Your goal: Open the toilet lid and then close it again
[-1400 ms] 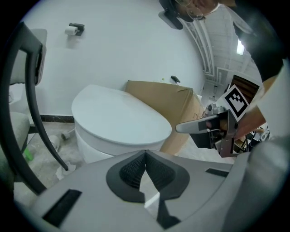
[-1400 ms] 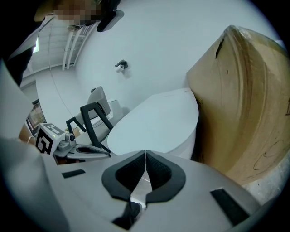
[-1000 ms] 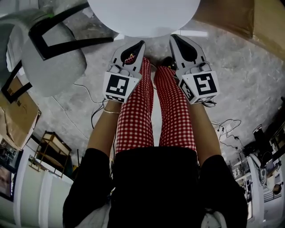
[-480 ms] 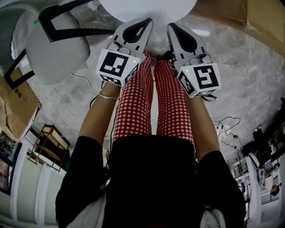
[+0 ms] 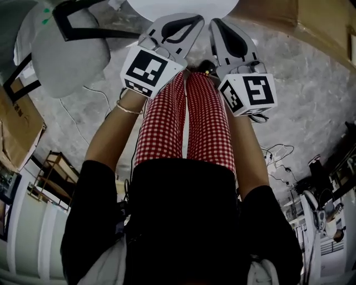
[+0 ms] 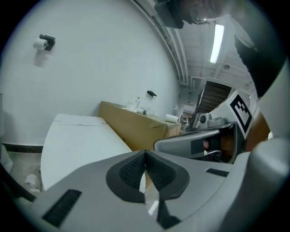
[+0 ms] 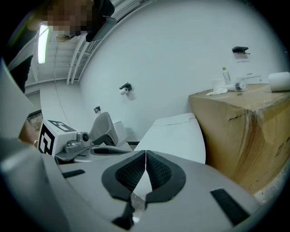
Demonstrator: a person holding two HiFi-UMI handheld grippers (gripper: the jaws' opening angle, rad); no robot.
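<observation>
The white toilet lid (image 5: 181,6) lies shut at the top edge of the head view, just beyond both grippers. It shows as a flat white slab (image 6: 77,140) in the left gripper view and again as the lid (image 7: 174,136) in the right gripper view. My left gripper (image 5: 196,21) is shut with nothing in it, its tip at the lid's near rim. My right gripper (image 5: 216,25) is also shut and empty, close beside the left one. In each gripper view the black pads (image 6: 136,170) (image 7: 156,170) meet at the tips, above and short of the lid.
A brown cardboard box (image 7: 244,131) with small bottles on top stands right of the toilet. A second grey toilet with a black seat (image 5: 67,50) is to the left. Cables (image 5: 278,153) trail on the concrete floor. My red-checked legs (image 5: 189,117) are below the grippers.
Both grippers have moved forward towards the lid, the left one more, so it now reaches level with the right. The lid has slid toward the frame's top edge.
</observation>
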